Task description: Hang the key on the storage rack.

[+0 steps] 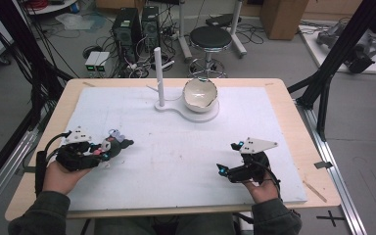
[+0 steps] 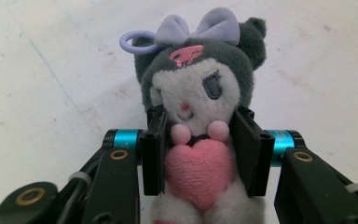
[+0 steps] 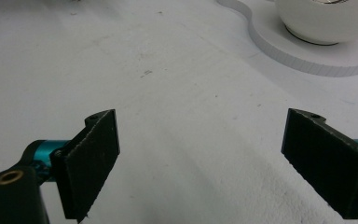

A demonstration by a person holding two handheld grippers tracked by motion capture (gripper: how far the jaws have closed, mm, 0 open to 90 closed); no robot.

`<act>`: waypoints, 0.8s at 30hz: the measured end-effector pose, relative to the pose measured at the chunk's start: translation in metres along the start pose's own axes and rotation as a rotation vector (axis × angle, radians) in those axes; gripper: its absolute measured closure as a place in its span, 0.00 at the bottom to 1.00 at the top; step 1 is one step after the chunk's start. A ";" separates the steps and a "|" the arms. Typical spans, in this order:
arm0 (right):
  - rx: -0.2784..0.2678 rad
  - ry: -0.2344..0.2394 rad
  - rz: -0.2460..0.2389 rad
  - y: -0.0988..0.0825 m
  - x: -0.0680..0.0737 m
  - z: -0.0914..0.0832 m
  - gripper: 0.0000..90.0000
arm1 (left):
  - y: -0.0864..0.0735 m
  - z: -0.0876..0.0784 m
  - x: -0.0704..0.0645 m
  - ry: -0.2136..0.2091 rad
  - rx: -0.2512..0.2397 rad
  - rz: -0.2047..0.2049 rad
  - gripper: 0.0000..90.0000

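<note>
A small plush toy [image 2: 200, 107] with a dark grey hood, lilac bow, white face and pink heart sits between the jaws of my left gripper [image 2: 198, 156], which is shut on its body. In the high view the plush toy [image 1: 113, 143] pokes out of the left gripper [image 1: 108, 149] at the left of the white mat. My right gripper [image 1: 227, 157] rests low at the mat's right front, jaws wide apart. In its own view the right gripper [image 3: 214, 158] stands open over bare mat, nothing between its pads.
A white stand [image 1: 186, 111] at the mat's far middle carries an upright post [image 1: 159, 76] and a pale bowl [image 1: 200, 94]; its base and bowl [image 3: 326, 18] show top right in the right gripper view. The white mat [image 1: 176, 147] covers a wooden table [image 1: 293, 122].
</note>
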State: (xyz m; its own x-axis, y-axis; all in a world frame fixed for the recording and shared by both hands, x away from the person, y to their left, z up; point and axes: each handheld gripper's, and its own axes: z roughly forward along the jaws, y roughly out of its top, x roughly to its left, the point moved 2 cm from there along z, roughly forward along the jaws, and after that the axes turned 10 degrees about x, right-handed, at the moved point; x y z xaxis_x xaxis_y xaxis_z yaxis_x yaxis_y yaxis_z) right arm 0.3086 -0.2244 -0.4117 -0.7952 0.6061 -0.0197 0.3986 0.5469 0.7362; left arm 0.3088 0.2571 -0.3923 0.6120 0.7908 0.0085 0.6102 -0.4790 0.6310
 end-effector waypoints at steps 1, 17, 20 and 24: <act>0.000 0.002 -0.001 0.000 0.000 0.000 0.11 | 0.001 -0.001 0.000 -0.004 -0.002 0.004 0.66; -0.002 -0.002 -0.003 -0.001 -0.004 0.001 0.11 | 0.005 -0.007 -0.001 -0.001 -0.003 0.026 0.66; -0.004 0.000 0.001 -0.001 -0.003 0.001 0.11 | 0.004 -0.007 -0.002 0.002 -0.005 0.025 0.66; 0.001 -0.005 -0.004 0.000 -0.003 0.002 0.11 | 0.006 -0.012 -0.003 -0.007 -0.018 0.025 0.66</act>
State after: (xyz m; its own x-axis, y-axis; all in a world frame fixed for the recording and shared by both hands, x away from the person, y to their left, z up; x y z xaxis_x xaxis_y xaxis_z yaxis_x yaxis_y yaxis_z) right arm 0.3117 -0.2256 -0.4131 -0.7946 0.6066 -0.0255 0.3961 0.5498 0.7354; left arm 0.3045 0.2562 -0.3798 0.6306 0.7759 0.0192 0.5852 -0.4916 0.6449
